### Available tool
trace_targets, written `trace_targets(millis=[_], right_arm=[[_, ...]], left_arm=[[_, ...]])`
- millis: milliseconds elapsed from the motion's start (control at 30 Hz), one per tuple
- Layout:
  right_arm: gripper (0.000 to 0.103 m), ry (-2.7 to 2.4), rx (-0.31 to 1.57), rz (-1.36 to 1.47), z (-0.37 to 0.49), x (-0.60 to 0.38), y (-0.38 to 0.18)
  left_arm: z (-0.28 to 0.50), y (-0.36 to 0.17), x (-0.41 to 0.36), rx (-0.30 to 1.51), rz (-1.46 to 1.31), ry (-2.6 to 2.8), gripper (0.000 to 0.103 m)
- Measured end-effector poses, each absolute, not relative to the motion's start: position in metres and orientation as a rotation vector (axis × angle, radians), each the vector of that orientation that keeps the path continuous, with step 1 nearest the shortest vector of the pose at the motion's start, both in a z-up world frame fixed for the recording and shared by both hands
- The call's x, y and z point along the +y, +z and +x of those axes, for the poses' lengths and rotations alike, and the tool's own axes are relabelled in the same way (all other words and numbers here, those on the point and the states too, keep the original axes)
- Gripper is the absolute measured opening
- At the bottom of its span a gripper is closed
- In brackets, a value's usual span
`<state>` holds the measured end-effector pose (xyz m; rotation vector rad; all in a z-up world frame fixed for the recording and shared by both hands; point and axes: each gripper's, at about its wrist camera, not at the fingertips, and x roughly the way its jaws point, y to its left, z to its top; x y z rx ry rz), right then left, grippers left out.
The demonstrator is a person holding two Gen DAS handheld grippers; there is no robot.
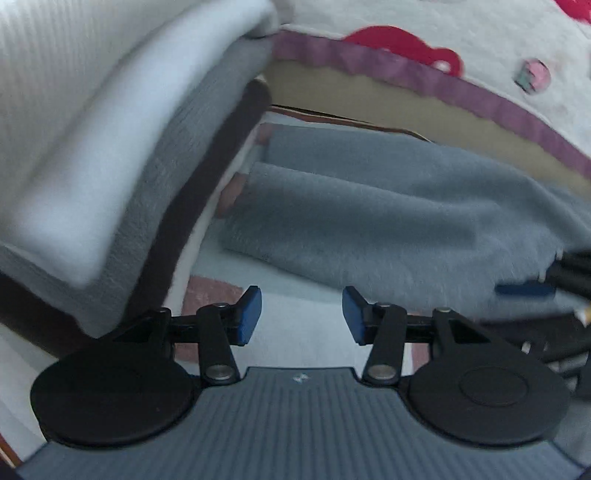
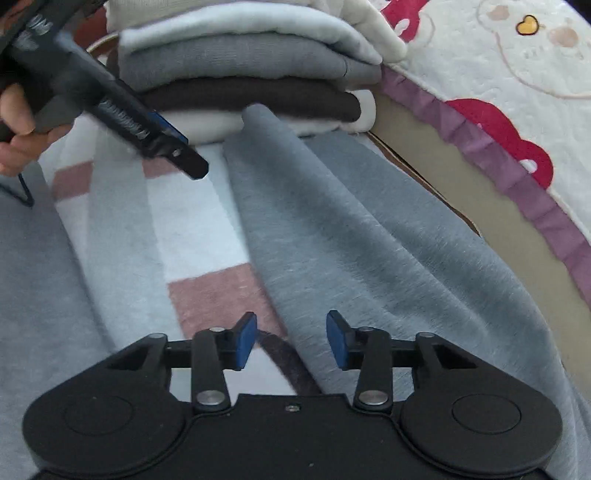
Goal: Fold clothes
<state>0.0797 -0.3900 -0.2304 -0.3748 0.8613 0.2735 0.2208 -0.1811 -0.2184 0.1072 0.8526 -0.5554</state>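
**Both grippers spread, nothing pinched, over grey garment**

R gripper (image 2: 291, 339): blue pads seen apart at bottom centre of right wrist view, no cloth between them; a dark band (image 2: 286, 363) of fabric is seen just below the gap. Grey garment (image 2: 351, 229) is laid from lower right up to frame centre, on a checked blanket (image 2: 199, 221) of pale and pink squares. A stack of folded clothes (image 2: 243, 74) is seen at top centre, touching the garment's far end. L gripper (image 2: 184, 155) is held in a hand (image 2: 14, 122) at upper left, above the blanket.

L wrist view: L gripper (image 1: 302, 315) pads apart, empty, bottom centre. Garment (image 1: 388, 221) lies centre-right, stack (image 1: 110, 155) at left. Patterned quilt (image 1: 480, 33) fills upper right.
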Motion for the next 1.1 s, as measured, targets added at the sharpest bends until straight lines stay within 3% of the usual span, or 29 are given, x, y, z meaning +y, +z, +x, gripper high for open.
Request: trace_targets(millis=[100, 133, 167, 200, 300, 400, 700, 833, 1000, 1100], right_arm=[[0.043, 0.253, 0.85, -0.344, 0.093, -0.396, -0.241], [0.032, 0.246, 0.855, -0.288, 0.099, -0.4, -0.241], [0.004, 0.242, 0.852, -0.212, 0.105, -0.407, -0.238], [0.002, 0.239, 0.847, -0.11, 0.109, -0.416, -0.233], [0.002, 0.211, 0.76, 0.363, 0.102, -0.464, -0.21], [0.002, 0.201, 0.712, 0.638, 0.079, -0.5, -0.2], [0.002, 0.205, 0.903, 0.433, 0.054, -0.474, -0.226], [0.002, 0.178, 0.879, 0.441, 0.053, -0.476, -0.229], [0.002, 0.143, 0.859, 0.489, 0.049, -0.485, -0.231], [0.002, 0.161, 0.872, 0.472, 0.047, -0.481, -0.231]], left_arm=[[0.211, -0.22, -0.192, 0.807, 0.151, -0.556, 0.048], [0.208, -0.22, -0.194, 0.799, 0.157, -0.556, 0.048], [0.205, -0.22, -0.196, 0.791, 0.163, -0.556, 0.048], [0.206, -0.221, -0.194, 0.801, 0.13, -0.563, 0.048], [0.211, -0.223, -0.186, 0.837, 0.018, -0.584, 0.048], [0.214, -0.229, -0.171, 0.904, -0.118, -0.637, 0.048], [0.225, -0.253, -0.158, 1.063, -0.403, -0.592, 0.054], [0.225, -0.261, -0.148, 1.097, -0.562, -0.546, 0.055], [0.222, -0.243, -0.149, 0.974, -0.473, -0.585, 0.059], [0.224, -0.246, -0.151, 1.005, -0.479, -0.597, 0.057]])
